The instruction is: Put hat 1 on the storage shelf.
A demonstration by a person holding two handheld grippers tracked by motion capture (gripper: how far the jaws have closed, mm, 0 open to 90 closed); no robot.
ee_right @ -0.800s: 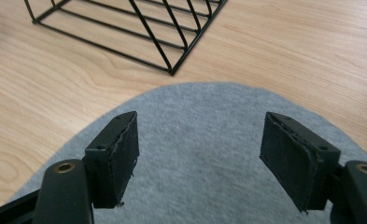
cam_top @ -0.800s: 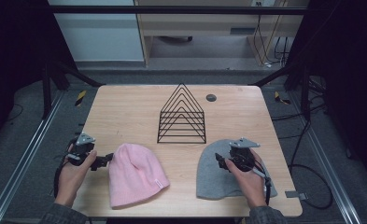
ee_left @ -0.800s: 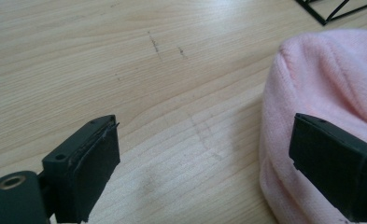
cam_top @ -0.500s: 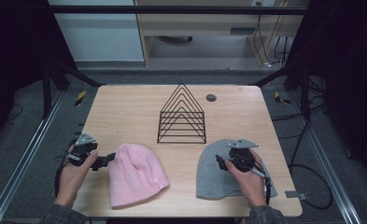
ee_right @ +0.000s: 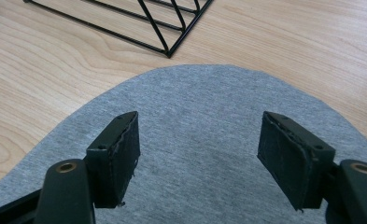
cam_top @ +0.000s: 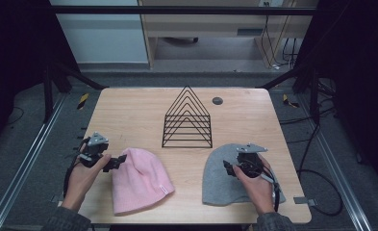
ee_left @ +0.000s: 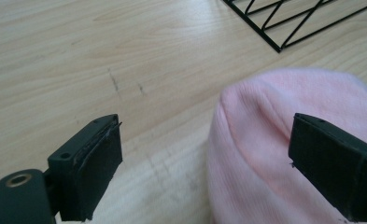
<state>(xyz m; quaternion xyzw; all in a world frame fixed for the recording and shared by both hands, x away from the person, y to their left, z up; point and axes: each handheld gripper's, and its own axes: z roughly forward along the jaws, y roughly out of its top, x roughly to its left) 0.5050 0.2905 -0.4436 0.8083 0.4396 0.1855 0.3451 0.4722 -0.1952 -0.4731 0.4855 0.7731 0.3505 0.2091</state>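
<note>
The left gripper (cam_top: 120,161) has edged right; its wide jaws now straddle the pink beanie's (cam_top: 141,179) left crown. The right gripper (cam_top: 229,168) hovers wide over the grey beanie (cam_top: 218,178), near right. Neither grips yet.

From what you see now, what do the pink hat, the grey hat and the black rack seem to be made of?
Pink hat: probably soft ribbed knit, slightly fuzzy. Grey hat: thinner, smooth jersey-like fabric, lying flat. Black rack: likely thin metal wire with a dark coating, judging by its straight rigid bars.
</note>
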